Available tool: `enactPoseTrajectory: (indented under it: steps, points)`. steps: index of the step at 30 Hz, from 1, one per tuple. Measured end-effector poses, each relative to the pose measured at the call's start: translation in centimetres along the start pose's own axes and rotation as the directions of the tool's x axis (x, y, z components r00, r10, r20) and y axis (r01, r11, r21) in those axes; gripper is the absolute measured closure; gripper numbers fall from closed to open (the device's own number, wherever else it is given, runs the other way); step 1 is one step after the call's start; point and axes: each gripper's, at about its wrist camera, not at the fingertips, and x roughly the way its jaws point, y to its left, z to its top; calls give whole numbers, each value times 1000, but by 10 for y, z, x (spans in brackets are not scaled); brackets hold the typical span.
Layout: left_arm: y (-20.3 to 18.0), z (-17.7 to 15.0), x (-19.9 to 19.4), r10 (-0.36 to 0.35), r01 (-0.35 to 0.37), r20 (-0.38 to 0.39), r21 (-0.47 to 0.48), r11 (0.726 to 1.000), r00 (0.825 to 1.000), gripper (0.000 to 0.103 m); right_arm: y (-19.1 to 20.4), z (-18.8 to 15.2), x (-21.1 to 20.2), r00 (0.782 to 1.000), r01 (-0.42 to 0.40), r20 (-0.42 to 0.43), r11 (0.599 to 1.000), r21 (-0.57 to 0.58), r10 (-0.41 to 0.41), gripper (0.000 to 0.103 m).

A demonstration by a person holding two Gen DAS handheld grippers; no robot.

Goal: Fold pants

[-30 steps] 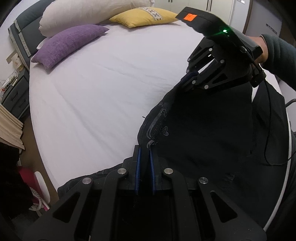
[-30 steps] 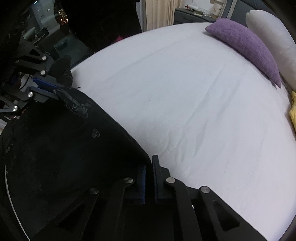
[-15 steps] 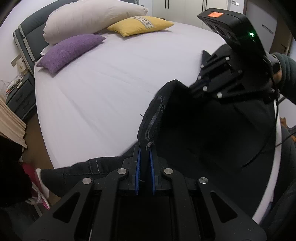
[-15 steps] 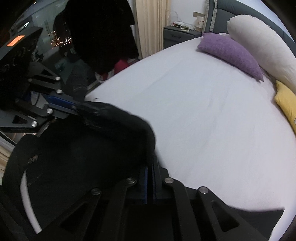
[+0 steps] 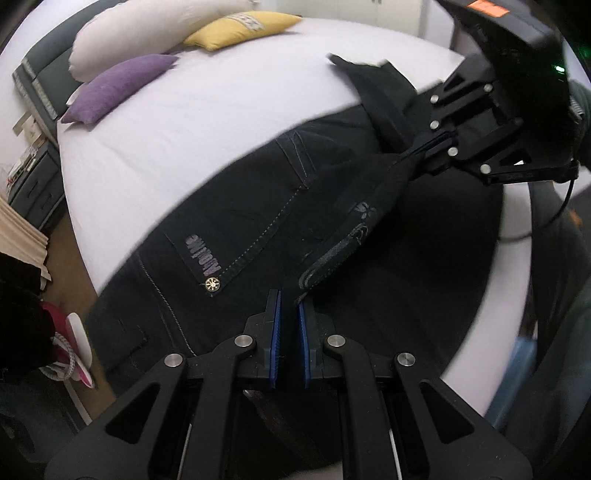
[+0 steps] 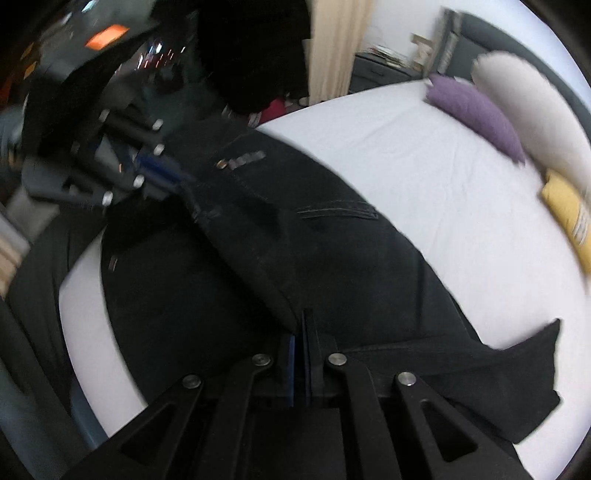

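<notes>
Black pants [image 5: 258,206] with pale stitching and a gold button hang and drape over the white bed [image 5: 221,99]. My left gripper [image 5: 288,306] is shut on a fold of the waistband, which stretches up and right to my right gripper [image 5: 432,147], also shut on it. In the right wrist view the right gripper [image 6: 301,332] pinches the fabric edge, the pants [image 6: 314,236] spread across the bed [image 6: 424,177], and the left gripper [image 6: 166,177] holds the far end. A pant leg end [image 6: 532,369] lies at the right.
A purple pillow [image 5: 118,85], a white pillow [image 5: 147,33] and a yellow pillow [image 5: 240,26] lie at the head of the bed. A dark nightstand [image 5: 29,184] stands at the left. Shoes [image 5: 74,350] lie on the floor by the bed's edge.
Both grippers lifted and swung the pants over the bed. The fabric that was bunched near the edge now spreads across the sheet, showing stitching and button. Both frames are motion-blurred.
</notes>
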Motion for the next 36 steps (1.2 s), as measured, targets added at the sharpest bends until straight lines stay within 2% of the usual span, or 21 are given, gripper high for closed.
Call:
enactPoseTrajectory:
  steps: [6, 10, 15, 19, 24, 26, 28, 33, 36]
  points:
    - [-37, -30, 2, -15, 16, -35, 38, 999, 999, 95, 26, -24, 1, 999, 37, -17, 999, 14, -37, 99]
    - [-44, -29, 3, -19, 22, -37, 75, 997, 999, 95, 36, -29, 0, 995, 98, -20, 995, -20, -98, 99]
    - [-47, -34, 4, -40, 43, -37, 87, 995, 999, 95, 43, -40, -1, 994, 104, -21, 995, -1, -104, 98]
    - [-55, -36, 11, -45, 48, -40, 97, 994, 998, 95, 54, -43, 4, 989, 145, -36, 989, -29, -146, 98]
    - [-51, -40, 15, -42, 45, -35, 98, 994, 999, 95, 72, -57, 0, 989, 143, -36, 990, -12, -144, 98]
    - [-49, -43, 20, -26, 29, -37, 91, 995, 999, 91, 71, -60, 8, 988, 143, -52, 990, 1, -142, 98]
    - [-46, -41, 23, -30, 32, -25, 59, 998, 999, 90, 68, -60, 16, 987, 149, -60, 989, 9, -148, 98]
    - [-38, -42, 12, -27, 27, -22, 7, 1000, 999, 85, 63, -60, 20, 985, 169, -42, 985, 43, -167, 96]
    - [-33, -40, -5, -36, 35, -13, -40, 999, 999, 66, 62, -59, 21, 982, 188, -39, 981, 47, -186, 95]
